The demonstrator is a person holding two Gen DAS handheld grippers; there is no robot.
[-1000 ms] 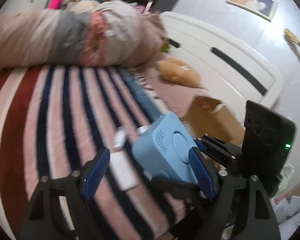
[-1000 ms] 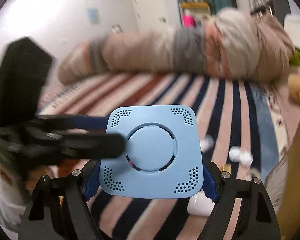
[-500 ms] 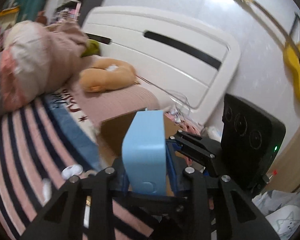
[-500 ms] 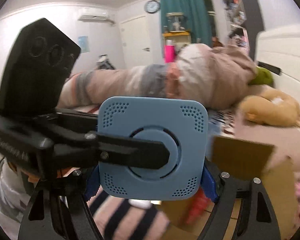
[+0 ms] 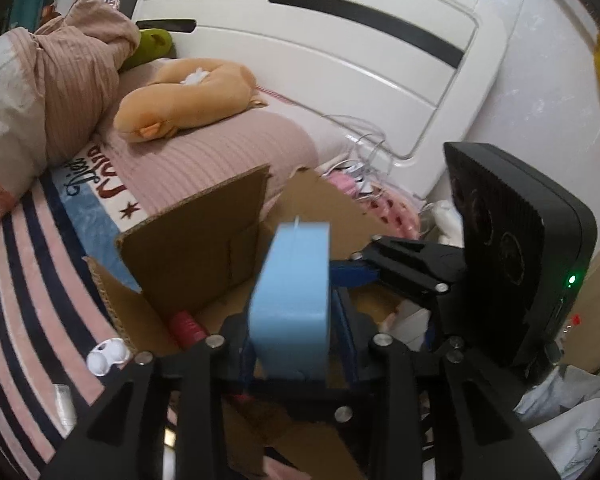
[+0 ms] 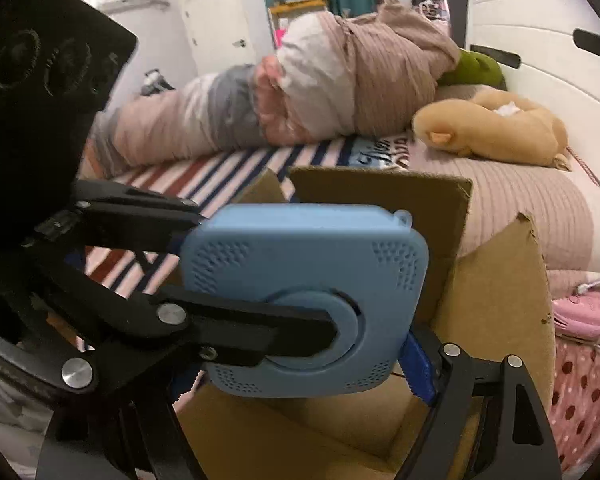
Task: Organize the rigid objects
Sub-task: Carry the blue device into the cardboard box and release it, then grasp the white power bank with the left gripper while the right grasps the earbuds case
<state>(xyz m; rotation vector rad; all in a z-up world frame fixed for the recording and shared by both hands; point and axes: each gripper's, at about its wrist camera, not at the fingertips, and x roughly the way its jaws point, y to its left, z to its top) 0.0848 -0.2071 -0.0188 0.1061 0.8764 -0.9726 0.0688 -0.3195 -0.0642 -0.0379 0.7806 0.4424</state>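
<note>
Both grippers, left gripper (image 5: 290, 354) and right gripper (image 6: 300, 364), are clamping our blue device (image 6: 304, 300), holding it over the open cardboard box (image 6: 496, 300); a red item (image 5: 186, 326) inside is sitting half hidden.

The left wrist view is aimed close-up toward the white headboard (image 5: 340, 52). The right wrist view is aimed across the striped bed toward the far door. Shared by both: the open brown cardboard box (image 5: 204, 240) (image 6: 496, 300), square light-blue plastic device (image 5: 292, 300) (image 6: 300, 272), tan plush toy (image 5: 188, 100) (image 6: 496, 128).
</note>
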